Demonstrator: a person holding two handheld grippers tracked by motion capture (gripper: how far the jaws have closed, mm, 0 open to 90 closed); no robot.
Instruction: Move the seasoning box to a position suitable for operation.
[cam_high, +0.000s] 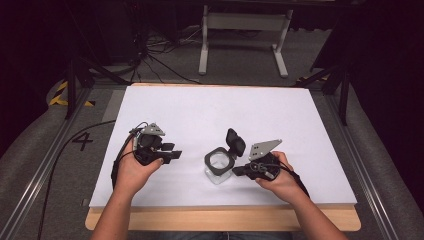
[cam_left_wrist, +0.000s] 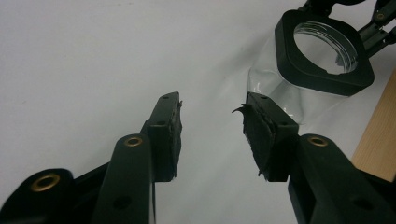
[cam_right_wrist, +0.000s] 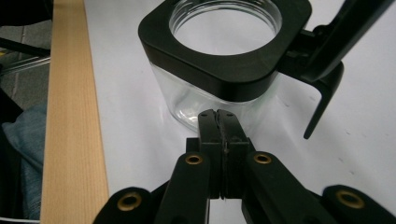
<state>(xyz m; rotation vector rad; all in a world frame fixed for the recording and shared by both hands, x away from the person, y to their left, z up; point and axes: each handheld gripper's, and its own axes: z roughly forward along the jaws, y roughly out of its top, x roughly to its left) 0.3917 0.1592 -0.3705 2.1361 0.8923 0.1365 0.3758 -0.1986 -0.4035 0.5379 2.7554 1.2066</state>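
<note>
A clear glass jar (cam_high: 218, 166) with a black square collar stands on the white table sheet (cam_high: 210, 107), near the front and a little right of centre. Its hinged black lid (cam_high: 235, 142) is flipped up behind it. My right gripper (cam_high: 237, 171) sits just right of the jar, shut with nothing between its jaws. In the right gripper view the closed tips (cam_right_wrist: 218, 117) are close in front of the jar's glass wall (cam_right_wrist: 187, 100), the collar (cam_right_wrist: 224, 70) above them and the lid (cam_right_wrist: 329, 51) to the right. My left gripper (cam_high: 173, 153) is open, left of the jar. The jar (cam_left_wrist: 273, 86) appears upper right beyond the spread jaws (cam_left_wrist: 212, 106).
The table's wooden front edge (cam_high: 225, 218) runs below the white sheet. Metal rails (cam_high: 45, 160) flank the table on both sides. A white frame (cam_high: 245, 22) and cables lie on the floor behind. The person's jeans (cam_right_wrist: 23, 140) are seen past the wooden edge.
</note>
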